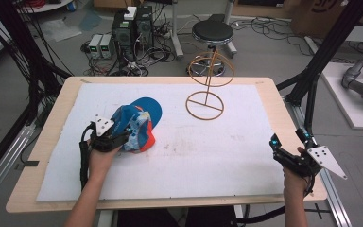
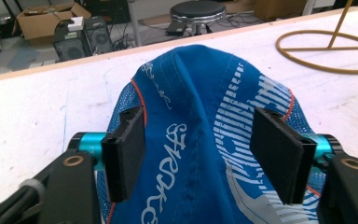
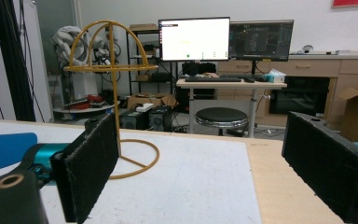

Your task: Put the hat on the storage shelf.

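Note:
A blue cap with white lettering and orange trim lies crumpled on the white mat, left of centre. My left gripper reaches into it from the near left. In the left gripper view the cap's crown rises between the two black pads of my left gripper. The jaws stand apart, with cap fabric also showing outside each pad. A gold wire hat stand stands at the back middle of the mat. My right gripper rests open at the table's right edge, with nothing between its jaws.
The white mat covers most of the wooden table. Behind the table stand a black stool, computer cases and loose cables on the floor. Black frame posts rise at the right. The hat stand is ahead of the right gripper.

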A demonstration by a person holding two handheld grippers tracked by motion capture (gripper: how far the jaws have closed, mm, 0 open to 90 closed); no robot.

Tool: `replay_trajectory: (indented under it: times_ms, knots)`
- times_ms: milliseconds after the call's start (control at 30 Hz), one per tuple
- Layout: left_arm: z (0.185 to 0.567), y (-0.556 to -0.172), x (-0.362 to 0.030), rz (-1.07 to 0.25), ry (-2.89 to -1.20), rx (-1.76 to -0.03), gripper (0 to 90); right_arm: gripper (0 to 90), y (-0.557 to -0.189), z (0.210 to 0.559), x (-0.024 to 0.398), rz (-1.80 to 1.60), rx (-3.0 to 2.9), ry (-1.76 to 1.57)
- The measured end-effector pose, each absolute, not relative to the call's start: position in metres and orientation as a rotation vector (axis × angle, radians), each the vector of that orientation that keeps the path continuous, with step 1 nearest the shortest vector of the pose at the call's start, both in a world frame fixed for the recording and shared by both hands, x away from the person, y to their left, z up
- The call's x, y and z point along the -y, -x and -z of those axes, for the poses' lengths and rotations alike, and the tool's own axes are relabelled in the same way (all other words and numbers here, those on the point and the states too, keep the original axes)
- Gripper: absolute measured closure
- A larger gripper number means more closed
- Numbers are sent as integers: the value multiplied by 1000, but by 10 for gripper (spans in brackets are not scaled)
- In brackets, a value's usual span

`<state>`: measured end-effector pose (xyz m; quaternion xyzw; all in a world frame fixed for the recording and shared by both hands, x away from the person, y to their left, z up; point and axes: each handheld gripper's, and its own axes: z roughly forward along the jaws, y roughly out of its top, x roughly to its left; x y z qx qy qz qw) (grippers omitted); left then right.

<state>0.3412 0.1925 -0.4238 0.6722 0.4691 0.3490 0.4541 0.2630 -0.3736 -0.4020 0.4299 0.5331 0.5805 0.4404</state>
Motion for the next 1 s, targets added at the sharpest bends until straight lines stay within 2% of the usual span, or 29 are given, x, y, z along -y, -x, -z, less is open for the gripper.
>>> replay_trajectory:
  times_ms: [233, 333, 367, 400, 467, 667, 1000]
  knots:
    - [426, -343, -192, -853, -1678, -1195, 483, 108, -263, 402, 374, -1441, -1326, -1067]
    - [425, -342, -192, -859, -1680, -1189, 583, 108, -264, 402, 374, -1440, -1327, -1065]
    - [425, -342, -192, -858, -1682, -1188, 583, 108, -264, 402, 374, -1440, -1327, -1065]
    - [425, -342, -192, -855, -1682, -1185, 649, 108, -263, 402, 374, -1440, -1326, -1068]
    - [425, -342, -193, -855, -1680, -1188, 716, 108, -263, 402, 373, -1442, -1327, -1073]
    - [426, -343, -195, -827, -1695, -1189, 863, 108, -263, 402, 373, -1441, -1329, -1070]
    - [422, -342, -198, -806, -1655, -1172, 890, 108, -264, 402, 373, -1441, -1329, -1074]
